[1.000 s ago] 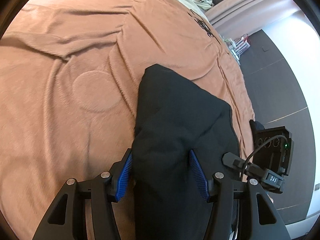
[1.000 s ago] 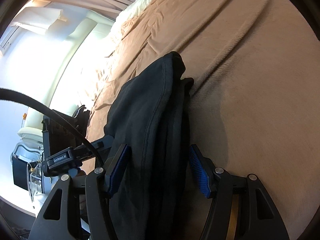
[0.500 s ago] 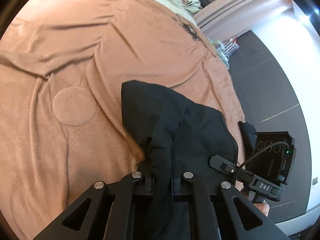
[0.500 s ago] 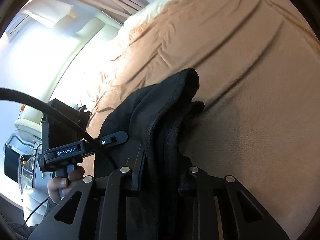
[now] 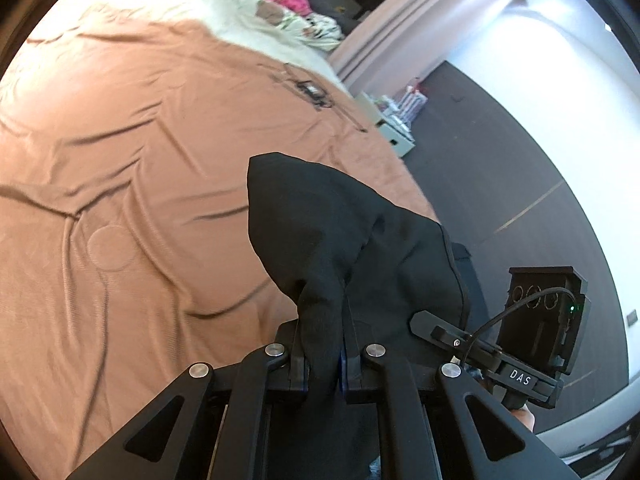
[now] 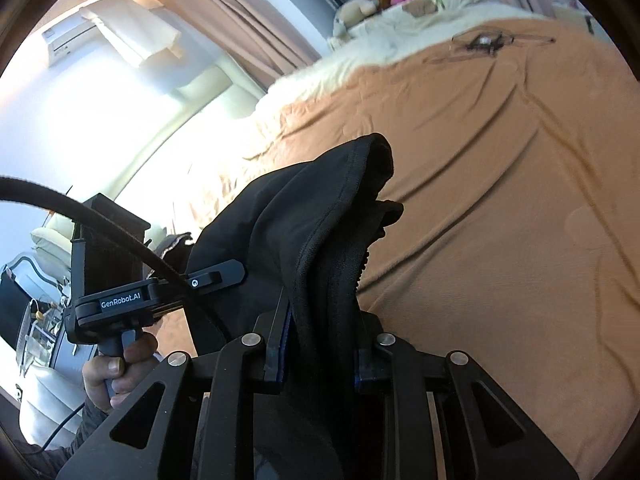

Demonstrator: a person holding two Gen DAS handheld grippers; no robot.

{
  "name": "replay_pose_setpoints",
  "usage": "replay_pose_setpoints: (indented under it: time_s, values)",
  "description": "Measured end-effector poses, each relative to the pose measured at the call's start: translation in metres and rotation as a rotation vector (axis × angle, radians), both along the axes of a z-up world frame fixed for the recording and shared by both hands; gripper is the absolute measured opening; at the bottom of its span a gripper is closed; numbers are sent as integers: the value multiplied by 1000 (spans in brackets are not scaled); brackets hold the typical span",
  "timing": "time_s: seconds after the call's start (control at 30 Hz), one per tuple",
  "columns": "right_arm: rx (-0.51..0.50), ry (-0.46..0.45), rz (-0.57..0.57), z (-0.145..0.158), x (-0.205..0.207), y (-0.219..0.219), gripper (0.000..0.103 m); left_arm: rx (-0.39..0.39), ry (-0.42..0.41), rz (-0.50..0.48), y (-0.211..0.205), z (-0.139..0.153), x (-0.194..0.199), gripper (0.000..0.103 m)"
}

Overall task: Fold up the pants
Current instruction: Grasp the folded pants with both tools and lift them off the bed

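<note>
We read "DAS" on the right gripper point(image 5: 520, 378) and "GenRobot.AI" on the left gripper point(image 6: 120, 304). Both grippers are clamped on the black pants point(image 5: 340, 232), whose bunched end points toward 11 o'clock over the brown blanket point(image 5: 140, 140).

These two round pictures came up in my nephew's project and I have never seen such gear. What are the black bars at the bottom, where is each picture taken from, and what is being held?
No robot here: a person holds a two-finger tool in each hand. Each picture comes from a wide-angle camera on one tool, looking along its fingers, so the black bars are the tool itself. In the left view, the left hand-held gripper is clamped on a bunch of the black pants. In the right view, the right hand-held gripper pinches thicker layers of the same pants. Both have just closed on the cloth. Underneath is a bed with an orange-brown blanket. Each view also shows the other tool beside it.
</note>
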State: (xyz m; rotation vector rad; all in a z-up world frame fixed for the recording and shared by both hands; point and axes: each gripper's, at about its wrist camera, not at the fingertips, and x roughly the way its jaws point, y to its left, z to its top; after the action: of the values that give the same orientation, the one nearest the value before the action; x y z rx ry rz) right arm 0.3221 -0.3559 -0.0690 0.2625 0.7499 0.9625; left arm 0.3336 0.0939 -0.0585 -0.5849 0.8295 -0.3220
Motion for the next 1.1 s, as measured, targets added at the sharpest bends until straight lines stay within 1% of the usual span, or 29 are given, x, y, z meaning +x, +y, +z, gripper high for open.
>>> replay_pose_setpoints:
  time_s: [0.17, 0.3, 0.43, 0.57, 0.73, 0.8, 0.93, 1.03, 1.1]
  values:
    - [4, -59, -40, 21, -35, -32, 19, 10, -52, -37, -30, 27, -12, 10]
    - [7, -110, -71, 37, -63, -59, 19, 24, -91, -67, -59, 49, -14, 10]
    - [11, -154, -100, 49, -90, -102, 19, 41, -131, -99, -92, 73, -19, 10]
    - [17, -192, -127, 60, -116, -138, 19, 45, -162, -133, -123, 92, -25, 10]
    - [16, -223, -171, 68, -142, -185, 19, 64, -204, -190, -175, 115, -28, 10]
    - [16, -236, -190, 72, -154, -205, 19, 63, -212, -208, -192, 121, -25, 10]
    - [13, -253, -211, 77, -169, -228, 19, 73, -234, -248, -229, 131, -24, 10]
    - [6, -264, -234, 76, -179, -247, 19, 81, -236, -284, -257, 134, -13, 10]
    - [-4, -275, -255, 76, -184, -260, 19, 80, -239, -308, -274, 132, 1, 10]
